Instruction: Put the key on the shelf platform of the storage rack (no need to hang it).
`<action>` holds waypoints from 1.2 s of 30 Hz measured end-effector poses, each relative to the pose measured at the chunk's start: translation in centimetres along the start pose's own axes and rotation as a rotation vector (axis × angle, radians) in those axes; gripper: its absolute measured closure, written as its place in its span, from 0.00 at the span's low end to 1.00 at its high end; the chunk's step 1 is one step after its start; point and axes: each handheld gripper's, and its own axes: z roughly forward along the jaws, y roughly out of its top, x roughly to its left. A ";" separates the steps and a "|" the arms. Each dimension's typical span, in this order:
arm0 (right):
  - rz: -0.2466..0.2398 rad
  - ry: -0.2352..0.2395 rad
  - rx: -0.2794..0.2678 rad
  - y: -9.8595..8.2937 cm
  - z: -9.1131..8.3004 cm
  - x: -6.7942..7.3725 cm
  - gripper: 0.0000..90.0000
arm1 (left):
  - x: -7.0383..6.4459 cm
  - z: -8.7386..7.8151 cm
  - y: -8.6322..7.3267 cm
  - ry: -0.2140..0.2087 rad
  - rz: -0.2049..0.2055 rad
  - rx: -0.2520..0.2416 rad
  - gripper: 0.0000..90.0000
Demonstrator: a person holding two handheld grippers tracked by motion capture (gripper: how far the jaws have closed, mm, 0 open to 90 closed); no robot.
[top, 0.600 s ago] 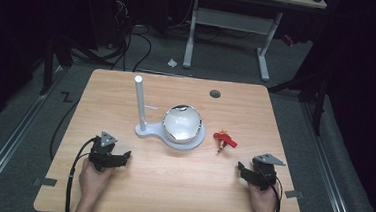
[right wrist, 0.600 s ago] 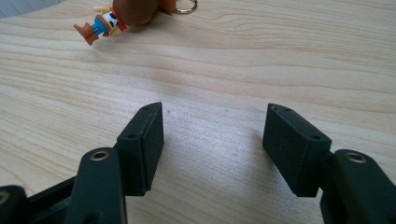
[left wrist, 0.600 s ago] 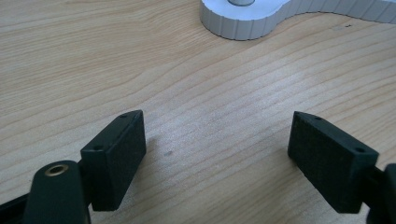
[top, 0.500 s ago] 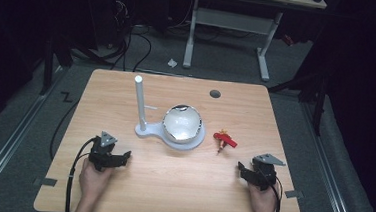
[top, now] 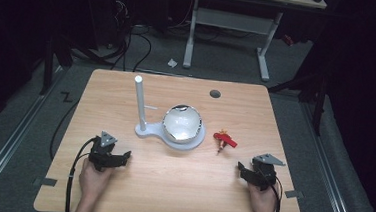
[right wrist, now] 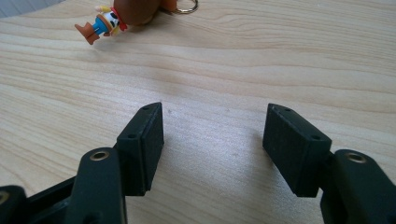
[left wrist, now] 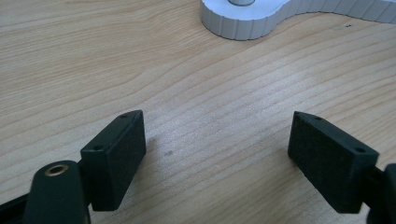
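A white stand [top: 146,129] with an upright post [top: 139,101] holds a shiny silver dome [top: 182,122] at the table's middle; its ribbed base edge [left wrist: 243,25] appears at the top of the left gripper view. A small red toy figure keychain [top: 224,139] lies right of the stand, and it appears again [right wrist: 108,21] at the top left of the right gripper view. My left gripper [top: 122,157] rests low on the table's left front, open and holding nothing. My right gripper [top: 242,169] rests at the right front, also open and holding nothing.
The wooden table [top: 180,185] has a round dark hole [top: 215,94] near its far edge. Beyond the table stand desk legs [top: 191,33] and cables on a grey floor. Black cables trail from both grippers toward the front edge.
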 end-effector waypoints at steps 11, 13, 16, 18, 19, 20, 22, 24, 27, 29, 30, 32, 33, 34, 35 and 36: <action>0.007 -0.014 0.010 -0.1 0.0 0.2 0.30 | 0.0 0.0 0.0 0.000 -0.002 0.000 0.22; 0.009 -0.011 0.014 -0.1 -0.1 0.2 0.31 | 0.0 0.0 0.0 0.001 -0.002 0.000 0.22; 0.013 -0.011 0.023 0.0 -0.2 0.2 0.40 | 0.0 0.0 0.0 0.001 -0.001 0.000 0.22; 0.022 -0.007 0.015 0.0 -0.4 0.0 0.43 | 0.0 0.0 0.0 0.001 -0.001 0.000 0.22; 0.030 -0.001 0.019 0.0 -0.4 0.0 0.44 | 0.0 0.0 0.0 0.001 -0.001 0.001 0.22; 0.030 0.005 0.024 0.0 -0.5 -0.1 0.44 | 0.0 0.0 0.0 0.000 -0.001 0.001 0.22; 0.021 0.005 0.021 0.1 -0.7 0.0 0.44 | 0.0 0.0 0.0 0.000 -0.001 0.000 0.22; 0.017 0.007 0.002 0.4 -1.1 -0.1 0.44 | 0.0 0.0 0.0 0.000 -0.001 0.000 0.22; 0.025 0.019 -0.018 0.8 -1.5 -0.1 0.44 | 0.0 0.0 0.0 0.001 -0.001 0.000 0.22; 0.012 0.018 -0.017 1.1 -1.7 0.0 0.43 | 0.0 0.0 0.0 0.000 -0.001 0.000 0.22; 0.005 0.017 -0.020 1.3 -1.8 0.2 0.42 | 0.0 0.0 0.0 0.000 -0.001 0.000 0.22; -0.004 0.016 -0.032 1.5 -2.1 0.3 0.39 | 0.0 0.0 0.0 0.000 -0.002 0.000 0.22; -0.007 0.022 -0.041 1.7 -2.1 0.3 0.38 | 0.0 0.0 0.0 0.000 -0.002 -0.001 0.22; 0.001 0.027 -0.049 1.8 -2.2 0.4 0.37 | 0.0 0.0 0.0 0.000 -0.002 -0.001 0.22; -0.004 0.031 -0.052 2.0 -2.1 0.5 0.36 | 0.0 0.0 0.0 0.000 -0.001 0.000 0.22; -0.001 0.032 -0.049 2.1 -2.0 0.6 0.34 | 0.0 0.0 0.0 0.000 -0.001 0.000 0.22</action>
